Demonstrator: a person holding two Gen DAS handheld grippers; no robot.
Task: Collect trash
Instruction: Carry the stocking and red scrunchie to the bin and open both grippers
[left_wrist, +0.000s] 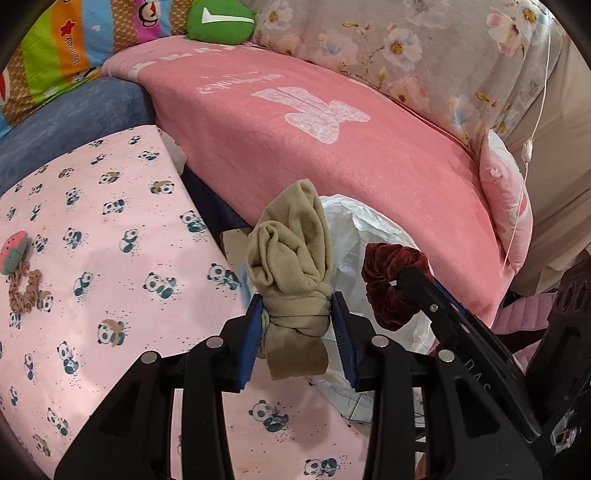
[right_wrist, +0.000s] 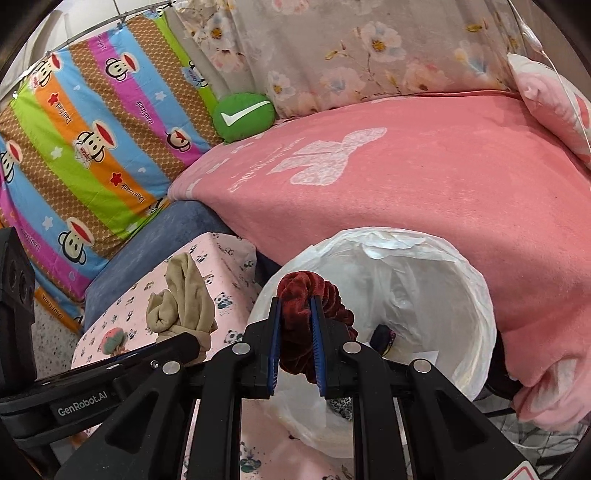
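My left gripper (left_wrist: 299, 317) pinches a balled beige sock (left_wrist: 291, 266), my right gripper (right_wrist: 295, 332) squeezes a maroon velvet scrunchie (right_wrist: 310, 314) over the white-lined trash bin (right_wrist: 461, 266) (something dark's inside already).

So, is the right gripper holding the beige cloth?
No, the right gripper is shut on the dark red scrunchie; the left one holds the cloth.

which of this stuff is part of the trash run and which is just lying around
Part of the job:
- beige sock bundle, clamped in the left gripper
- dark red scrunchie, clamped in the right gripper
- bin with white liner

Just lying about:
- green checkmark cushion
- pink blanket
- watermelon hair tie on the panda cloth
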